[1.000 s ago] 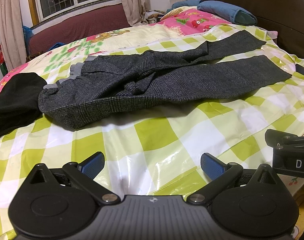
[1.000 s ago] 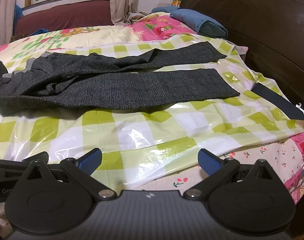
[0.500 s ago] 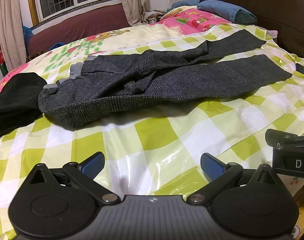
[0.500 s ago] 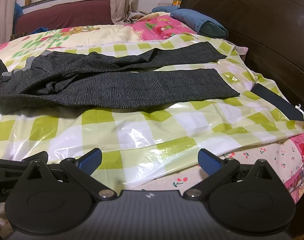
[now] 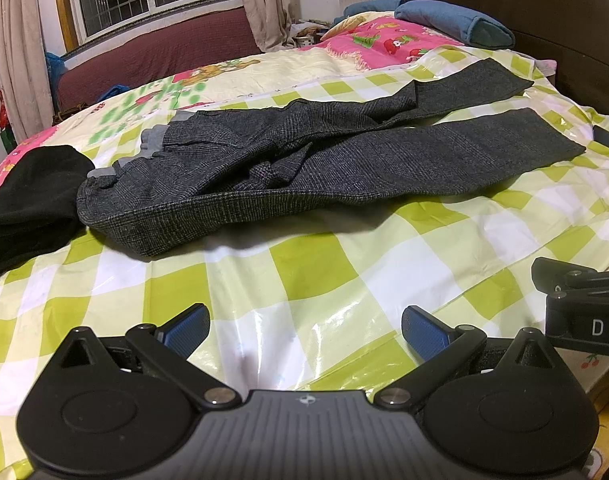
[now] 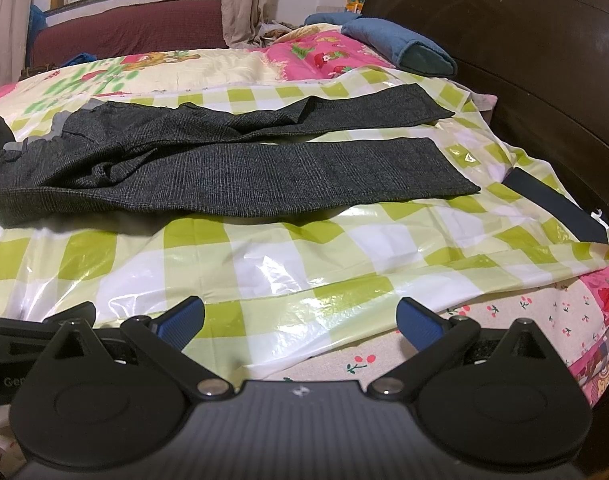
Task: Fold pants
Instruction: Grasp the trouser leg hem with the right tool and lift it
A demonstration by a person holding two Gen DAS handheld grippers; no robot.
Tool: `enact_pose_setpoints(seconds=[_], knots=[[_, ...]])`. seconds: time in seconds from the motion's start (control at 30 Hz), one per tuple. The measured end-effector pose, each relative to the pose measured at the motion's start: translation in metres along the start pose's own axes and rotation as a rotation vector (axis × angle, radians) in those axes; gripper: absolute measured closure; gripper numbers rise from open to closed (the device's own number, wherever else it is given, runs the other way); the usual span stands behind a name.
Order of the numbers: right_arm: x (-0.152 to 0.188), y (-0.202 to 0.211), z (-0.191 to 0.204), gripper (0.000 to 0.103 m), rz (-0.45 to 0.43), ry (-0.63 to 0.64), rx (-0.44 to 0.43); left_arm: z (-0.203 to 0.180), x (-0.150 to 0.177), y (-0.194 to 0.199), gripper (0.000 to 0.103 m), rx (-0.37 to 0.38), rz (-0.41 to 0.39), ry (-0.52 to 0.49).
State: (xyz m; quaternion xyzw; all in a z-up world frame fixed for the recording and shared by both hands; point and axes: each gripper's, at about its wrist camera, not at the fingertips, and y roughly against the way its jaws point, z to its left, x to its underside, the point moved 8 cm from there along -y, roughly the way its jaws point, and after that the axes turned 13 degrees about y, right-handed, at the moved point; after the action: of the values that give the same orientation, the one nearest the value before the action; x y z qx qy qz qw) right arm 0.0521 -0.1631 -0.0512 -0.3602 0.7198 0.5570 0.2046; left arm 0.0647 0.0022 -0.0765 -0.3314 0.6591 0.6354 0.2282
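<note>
Dark grey checked pants (image 5: 324,164) lie spread on the green-and-white checked plastic sheet (image 5: 304,264) over the bed, waistband to the left, both legs stretching right. The right wrist view shows the same pants (image 6: 232,168), the near leg flat, the far leg angled away. My left gripper (image 5: 304,330) hovers open over the sheet's near edge, well short of the pants, nothing between its blue pads. My right gripper (image 6: 300,322) is open too, above the sheet's front edge, empty. The right gripper's body (image 5: 580,304) shows at the left view's right edge.
A black folded garment (image 5: 28,200) lies left of the waistband. A dark strip (image 6: 552,208) rests on the sheet near the dark wooden headboard (image 6: 524,48). A blue pillow (image 5: 452,20) and pink quilt (image 5: 376,40) lie at the far end. Window and curtains stand behind.
</note>
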Motion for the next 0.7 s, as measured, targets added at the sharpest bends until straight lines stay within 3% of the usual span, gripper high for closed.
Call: enact_pose_setpoints(seconds=[0.13, 0.3, 0.53, 0.7], knots=[[-0.004, 0.0, -0.004, 0.002, 0.004, -0.01, -0.021, -0.002, -0.005, 0.002, 0.0, 0.002, -0.011, -0.006], [-0.024, -0.01, -0.031, 0.002, -0.051, -0.059, -0.029, -0.025, -0.02, 0.007, 0.0, 0.059, -0.065, -0.073], [-0.036, -0.074, -0.129, 0.007, -0.01, -0.311, -0.007, -0.074, -0.044, -0.022, 0.0, 0.108, -0.07, -0.182], [-0.039, -0.127, -0.178, 0.018, 0.008, -0.457, -0.076, -0.106, -0.067, -0.043, 0.0, 0.144, -0.087, -0.211]])
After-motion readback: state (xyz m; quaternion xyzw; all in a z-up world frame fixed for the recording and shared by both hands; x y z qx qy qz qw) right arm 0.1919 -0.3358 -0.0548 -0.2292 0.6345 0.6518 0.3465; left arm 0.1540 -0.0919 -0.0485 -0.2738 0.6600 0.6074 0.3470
